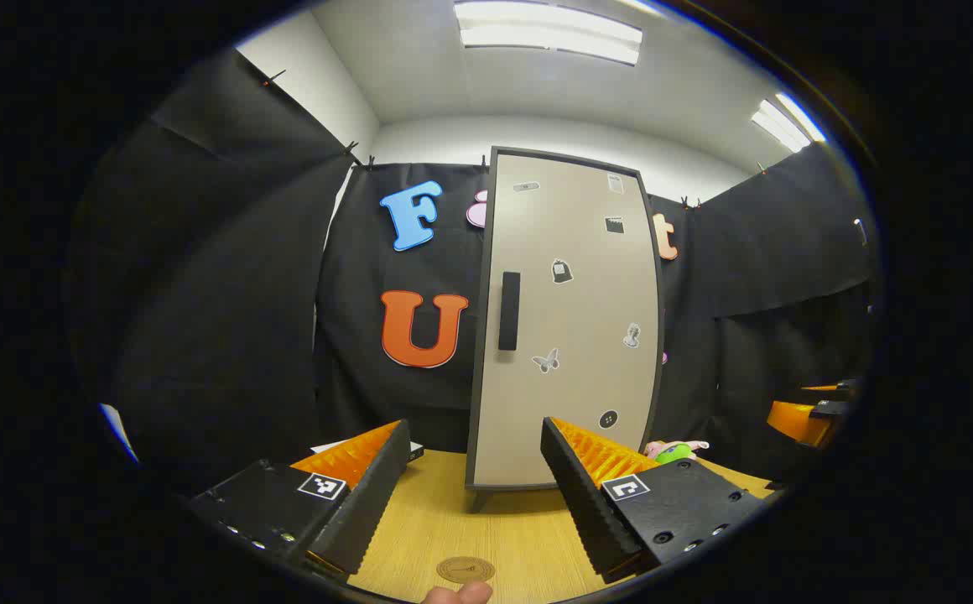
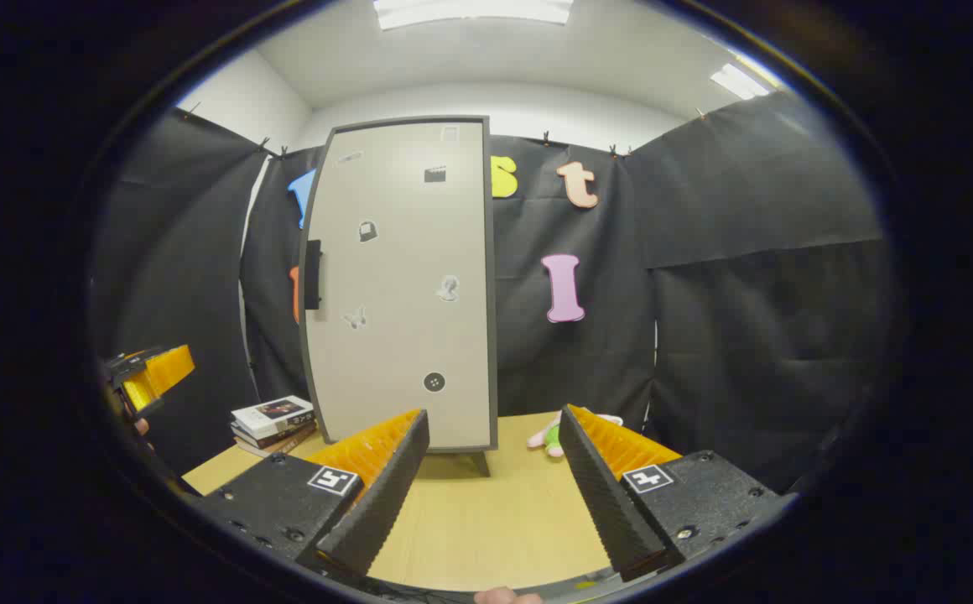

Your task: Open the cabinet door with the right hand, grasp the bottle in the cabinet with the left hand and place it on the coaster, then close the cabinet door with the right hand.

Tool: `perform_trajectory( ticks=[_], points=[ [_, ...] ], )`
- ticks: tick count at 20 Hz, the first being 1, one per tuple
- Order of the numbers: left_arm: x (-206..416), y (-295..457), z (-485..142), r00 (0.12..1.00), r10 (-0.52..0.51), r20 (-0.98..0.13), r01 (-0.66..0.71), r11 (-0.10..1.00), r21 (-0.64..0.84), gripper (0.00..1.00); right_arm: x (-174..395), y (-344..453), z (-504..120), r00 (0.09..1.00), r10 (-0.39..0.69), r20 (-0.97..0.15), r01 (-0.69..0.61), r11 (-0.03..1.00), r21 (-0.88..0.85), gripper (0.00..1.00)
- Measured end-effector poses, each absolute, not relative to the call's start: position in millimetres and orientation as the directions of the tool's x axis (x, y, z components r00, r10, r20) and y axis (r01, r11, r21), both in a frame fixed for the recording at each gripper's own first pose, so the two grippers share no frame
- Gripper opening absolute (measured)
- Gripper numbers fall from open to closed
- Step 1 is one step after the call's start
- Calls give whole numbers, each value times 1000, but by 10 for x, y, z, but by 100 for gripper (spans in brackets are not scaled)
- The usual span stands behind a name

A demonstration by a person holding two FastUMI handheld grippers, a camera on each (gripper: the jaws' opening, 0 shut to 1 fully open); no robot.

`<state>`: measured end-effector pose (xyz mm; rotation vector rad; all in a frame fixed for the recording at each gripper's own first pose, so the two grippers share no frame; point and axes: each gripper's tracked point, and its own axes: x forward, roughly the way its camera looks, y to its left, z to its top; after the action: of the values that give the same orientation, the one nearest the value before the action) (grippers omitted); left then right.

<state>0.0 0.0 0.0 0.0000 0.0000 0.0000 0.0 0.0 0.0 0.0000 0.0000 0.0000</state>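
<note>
A tall beige cabinet (image 1: 570, 327) with a dark frame stands upright on the wooden table (image 1: 503, 520), its door shut and dotted with small stickers. A black handle (image 1: 509, 310) runs down the door's left edge. The cabinet (image 2: 407, 285) and its handle (image 2: 313, 274) also appear in the right gripper view. A round brown coaster (image 1: 465, 570) lies on the table close in front of my left gripper (image 1: 474, 453), which is open and empty. My right gripper (image 2: 495, 440) is open too, held short of the cabinet's right side. The bottle is hidden behind the door.
A stack of books (image 2: 273, 419) lies on the table left of the cabinet. A pink and green soft toy (image 2: 558, 432) sits to the cabinet's right, the same toy (image 1: 675, 451) showing in the left gripper view. The other gripper (image 1: 805, 415) shows at far right.
</note>
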Motion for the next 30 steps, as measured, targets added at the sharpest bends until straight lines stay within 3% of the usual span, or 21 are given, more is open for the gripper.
perform_trajectory(
  ticks=[1,30],
  points=[
    [-5,9,-5,1000,-2,-5,2,1000,1,95,-10,10,-11,1000,0,-3,0,1000,-1,100],
    [52,-92,-19,1000,-22,-7,22,1000,15,95,131,33,-87,1000,22,-18,-22,1000,16,100]
  ],
)
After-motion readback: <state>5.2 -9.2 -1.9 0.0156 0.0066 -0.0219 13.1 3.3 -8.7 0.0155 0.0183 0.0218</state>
